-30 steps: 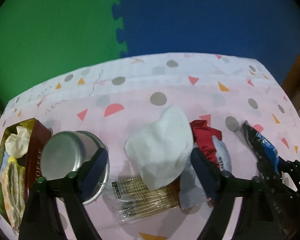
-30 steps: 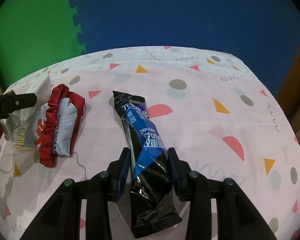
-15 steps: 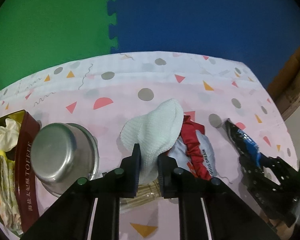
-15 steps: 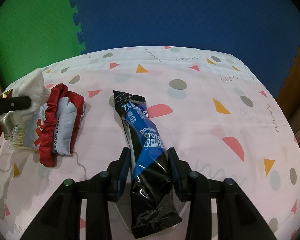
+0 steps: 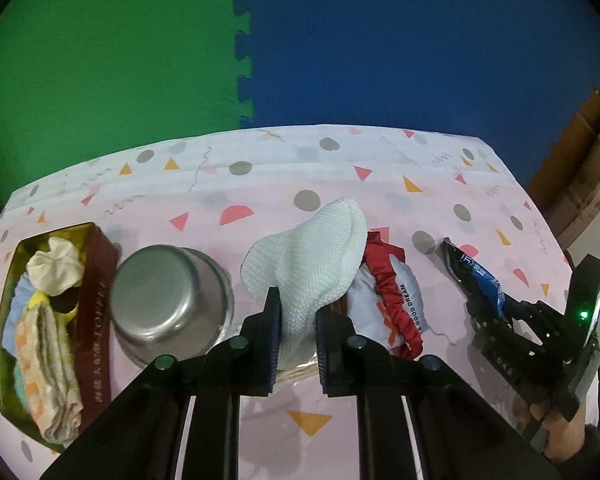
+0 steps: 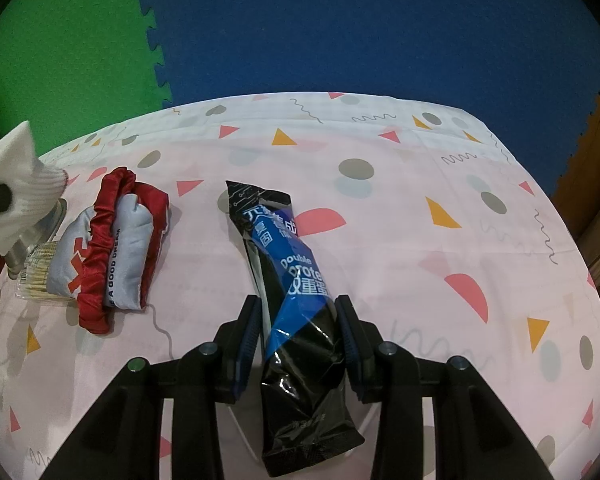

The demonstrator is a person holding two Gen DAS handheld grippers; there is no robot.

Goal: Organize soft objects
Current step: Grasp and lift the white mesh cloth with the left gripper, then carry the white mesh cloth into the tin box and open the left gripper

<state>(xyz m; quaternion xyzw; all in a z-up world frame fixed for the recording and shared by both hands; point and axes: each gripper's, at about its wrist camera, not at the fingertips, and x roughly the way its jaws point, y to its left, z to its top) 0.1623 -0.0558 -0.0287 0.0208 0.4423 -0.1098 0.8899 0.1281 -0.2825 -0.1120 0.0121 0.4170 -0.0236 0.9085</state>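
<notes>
Left wrist view: my left claw (image 5: 296, 330) pinches the white cloth (image 5: 314, 256) beside the part-filled tin (image 5: 96, 312), my right claw (image 6: 298, 330) clamps the snack packet (image 6: 296, 292), and the red-trimmed pouch (image 5: 388, 300) waits.

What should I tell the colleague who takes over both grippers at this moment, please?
Left gripper: just closed, shut on the white knit cloth.
Right gripper: shut on the black-and-blue snack packet, which lies on the tablecloth.
Tin at far left already holds folded cloths.
Red-and-grey pouch lies on the table beside a bag of sticks and an upturned steel bowl.
Left, likely: cloth and pouch into the tin.
</notes>
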